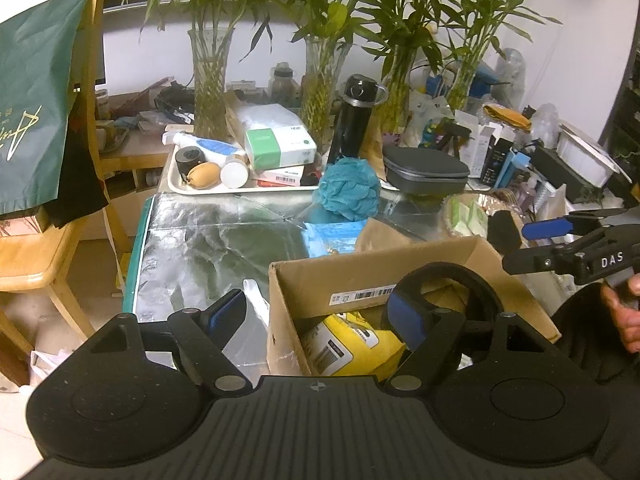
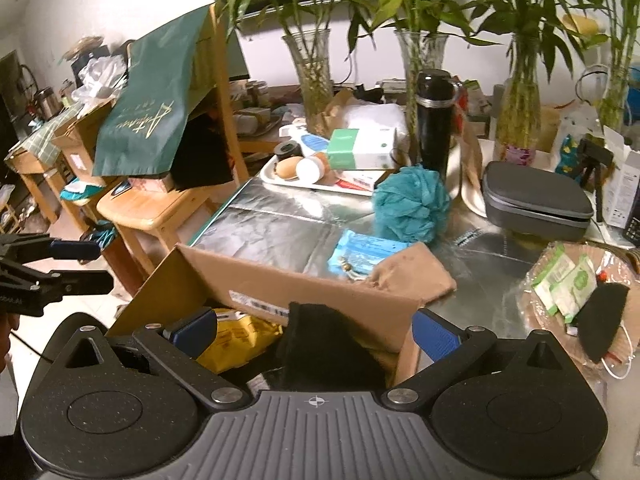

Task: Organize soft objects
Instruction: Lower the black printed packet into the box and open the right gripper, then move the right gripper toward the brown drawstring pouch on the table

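Teal mesh bath puff (image 2: 412, 204), centre frame on the counter (image 2: 276, 228): light, springy, best pinched mid-ruffle; left tongs (image 1: 320, 316) and right tongs (image 2: 314, 332) gape empty over the cardboard box (image 2: 320, 280).

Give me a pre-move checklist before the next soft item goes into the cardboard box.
1. Right gripper free to pick: ok, jaws wide, pads pressing nothing.
2. Left gripper free: ok, jaws apart astride the box wall, not pressing it.
3. Cardboard box open: ok, flaps up.
4. Room in box: cannot tell; yellow packet and black cloth already fill the visible part.
5. Teal bath pouf reachable: ok, loose on the table.
6. Tan cloth free: ok, beside the box.
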A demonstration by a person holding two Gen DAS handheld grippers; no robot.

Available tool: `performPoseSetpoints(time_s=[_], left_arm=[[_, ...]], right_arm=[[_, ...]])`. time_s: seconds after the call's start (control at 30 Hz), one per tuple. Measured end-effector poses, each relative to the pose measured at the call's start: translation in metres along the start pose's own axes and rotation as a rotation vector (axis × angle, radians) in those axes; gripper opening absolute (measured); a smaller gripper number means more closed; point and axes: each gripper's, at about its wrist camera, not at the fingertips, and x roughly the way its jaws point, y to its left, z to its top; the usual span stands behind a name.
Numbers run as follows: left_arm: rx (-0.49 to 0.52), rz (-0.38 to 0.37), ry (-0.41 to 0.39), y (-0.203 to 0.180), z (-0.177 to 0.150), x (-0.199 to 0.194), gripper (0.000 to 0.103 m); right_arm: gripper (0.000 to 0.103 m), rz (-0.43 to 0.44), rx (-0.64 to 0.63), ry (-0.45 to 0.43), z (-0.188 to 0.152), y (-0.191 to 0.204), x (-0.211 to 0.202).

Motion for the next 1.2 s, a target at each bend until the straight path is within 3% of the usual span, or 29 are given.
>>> performPoseSetpoints(time_s=[0.7, 1.2], left_arm=[[-0.041, -0.014, -0.02, 0.02, 0.016, 0.024, 0.078], [-0.082, -0.046, -0.018, 0.037, 0.024, 0.055, 0.078]], right_arm=[[0.103, -0.119, 0.056, -0.058, 0.016, -0.044, 0.031], [0.103, -0.133, 0.143, -0.069, 0.036, -0.096, 0.091]])
